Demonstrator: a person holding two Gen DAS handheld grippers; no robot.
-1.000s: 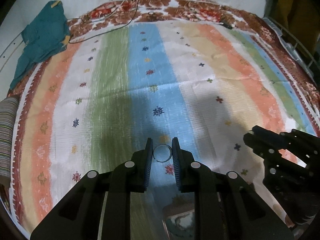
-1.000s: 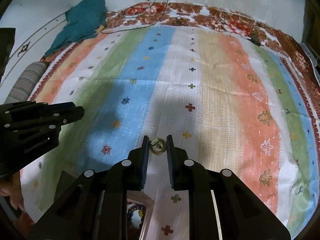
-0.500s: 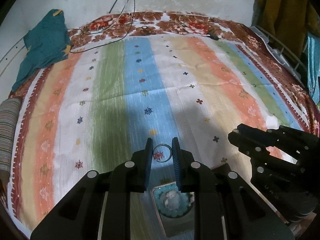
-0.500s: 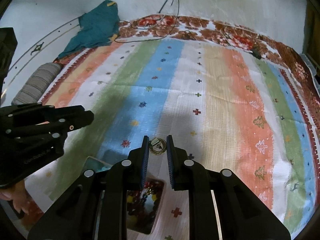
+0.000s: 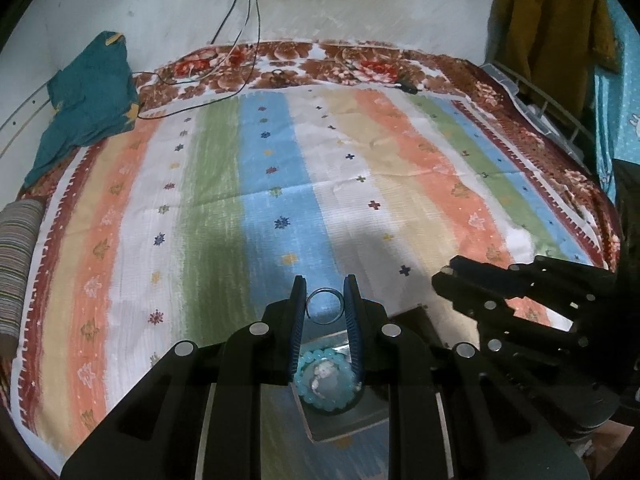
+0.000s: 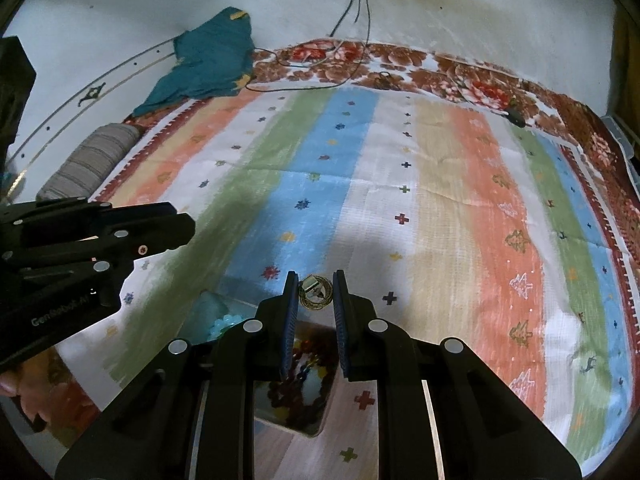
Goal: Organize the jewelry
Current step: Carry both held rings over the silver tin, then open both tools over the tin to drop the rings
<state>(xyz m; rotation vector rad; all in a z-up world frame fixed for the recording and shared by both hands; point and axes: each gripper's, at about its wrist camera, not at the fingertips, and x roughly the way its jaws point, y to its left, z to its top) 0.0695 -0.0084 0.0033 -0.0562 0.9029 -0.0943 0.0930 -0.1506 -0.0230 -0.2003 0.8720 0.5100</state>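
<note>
My left gripper (image 5: 325, 300) is shut on a thin silver ring (image 5: 325, 306), held upright between its blue pads above the striped bedspread (image 5: 280, 184). Below it in the left wrist view lies a box compartment (image 5: 362, 412) with a turquoise bead bracelet (image 5: 326, 380). My right gripper (image 6: 316, 291) is shut on a small gold ring with an ornament (image 6: 316, 293). Under it a box compartment (image 6: 298, 420) holds dark red and coloured beads (image 6: 304, 368); the turquoise bracelet (image 6: 222, 324) shows to its left. Each gripper appears in the other's view, the right gripper (image 5: 520, 312) and the left gripper (image 6: 80, 248).
A teal cloth (image 5: 84, 96) lies at the bed's far left corner, a striped bolster (image 5: 16, 264) at the left edge. Black cables (image 5: 240, 32) run from a wall socket onto the floral blanket. Clothes (image 5: 552, 20) hang at the right. A person's fingers (image 6: 24, 400) show at lower left.
Both grippers have pulled back and risen with their rings still held. The box with the turquoise bracelet and the bead compartment has come into view beneath them.
</note>
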